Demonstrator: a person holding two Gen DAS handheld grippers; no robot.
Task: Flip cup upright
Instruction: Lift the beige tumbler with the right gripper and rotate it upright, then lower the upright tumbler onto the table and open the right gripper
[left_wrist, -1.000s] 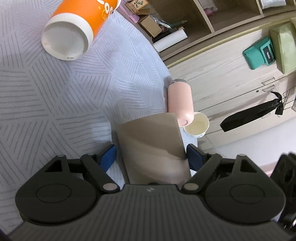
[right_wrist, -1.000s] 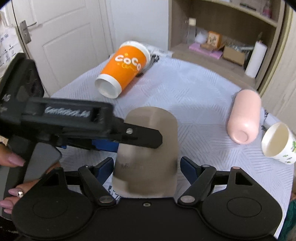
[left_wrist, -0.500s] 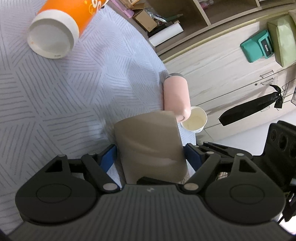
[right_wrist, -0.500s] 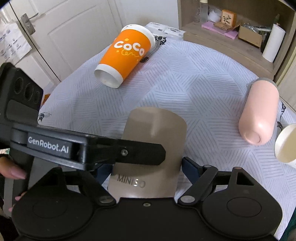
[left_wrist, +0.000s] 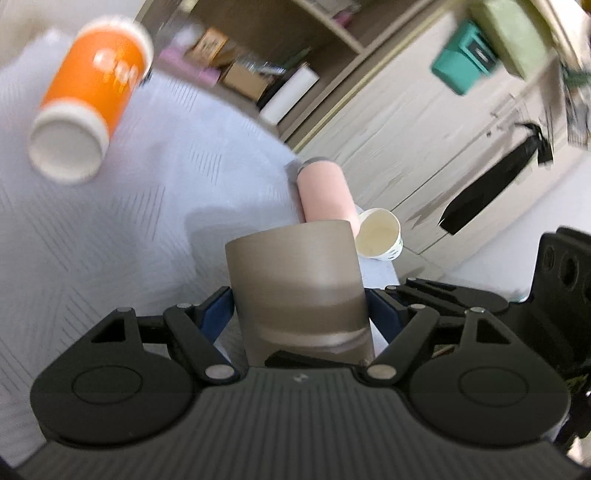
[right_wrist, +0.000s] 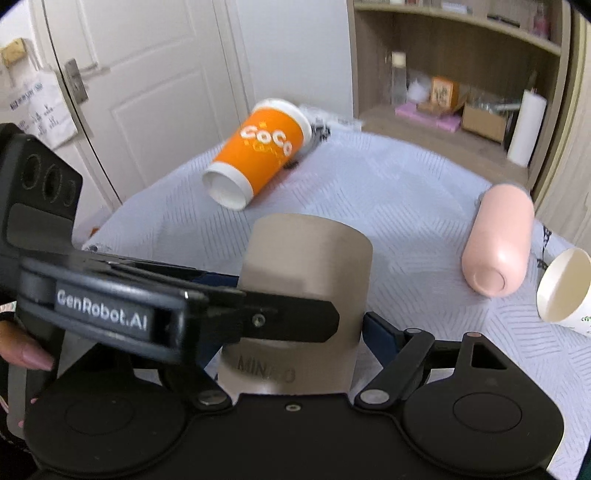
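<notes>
A taupe cup (left_wrist: 295, 280) marked MINISO (right_wrist: 303, 288) is held between both grippers above the table, closed base pointing away from both cameras. My left gripper (left_wrist: 301, 314) is shut on the taupe cup, its blue pads (left_wrist: 218, 314) pressing the sides. My right gripper (right_wrist: 295, 332) is also shut on the cup; one blue pad (right_wrist: 380, 332) shows at its right. The left gripper's body crosses the right wrist view (right_wrist: 110, 306) in front of the cup. Both views are blurred.
An orange paper cup (right_wrist: 258, 151) lies on its side at the far left of the grey-white tablecloth (right_wrist: 388, 206). A pink bottle (right_wrist: 498, 240) lies at the right edge beside a tipped small white paper cup (right_wrist: 565, 288). Shelves and a door stand behind.
Both grippers have tilted upward with the taupe cup, so more of the room and shelves shows. The other objects on the table have not moved.
</notes>
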